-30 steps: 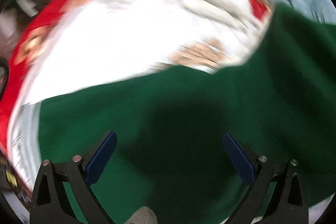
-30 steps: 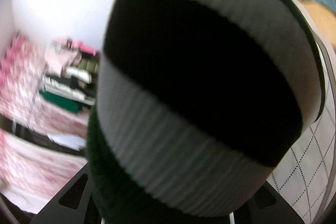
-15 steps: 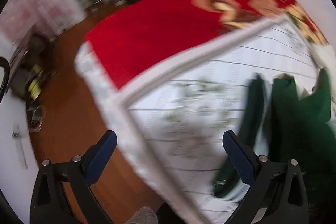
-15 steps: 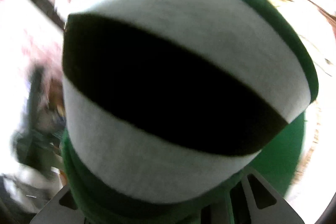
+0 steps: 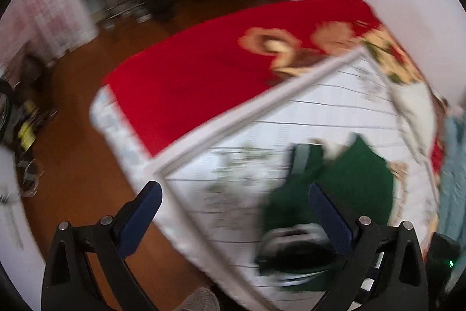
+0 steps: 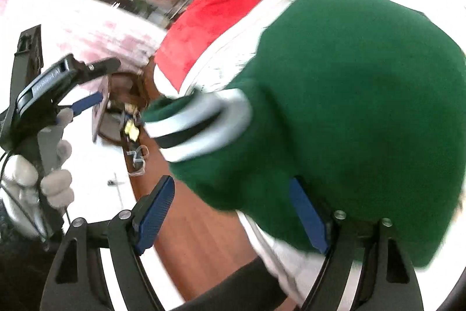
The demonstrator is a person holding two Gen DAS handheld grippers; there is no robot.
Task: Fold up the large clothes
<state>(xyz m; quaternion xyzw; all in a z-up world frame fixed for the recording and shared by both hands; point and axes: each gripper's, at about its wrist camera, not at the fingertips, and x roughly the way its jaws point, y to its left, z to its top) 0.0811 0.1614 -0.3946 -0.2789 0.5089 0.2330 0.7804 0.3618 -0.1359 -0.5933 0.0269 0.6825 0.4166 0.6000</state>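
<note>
left claw first, seen through its own wrist camera: my two blue-padded fingers stand wide apart with nothing between them, hanging above the near corner of the bed. that bed carries a white quilt with thin dark lines, and a red blanket with tan flower shapes covers its far side up to a pale border strip. the green sweater lies bunched near the right edge of the white quilt, and its striped cuff, grey-white and black, sits at the end nearest me, just beside my right-hand finger; all of this is blurred, so i cannot tell how many layers the cloth is in. brown wooden floor shows past the bed's corner, with clutter along the far wall too smeared to name. from the right wrist camera, my right claw is also spread apart: the left pad is bare over the floor, while the green sweater hangs over and in front of the right pad, so the cloth drapes on that side without being pinched. the striped cuff pokes out toward the left from the mass of green. behind it are the white quilt's edge and the red blanket. at the left edge my gloved left hand grips the handle of the left claw, fingers wrapped round it.
</note>
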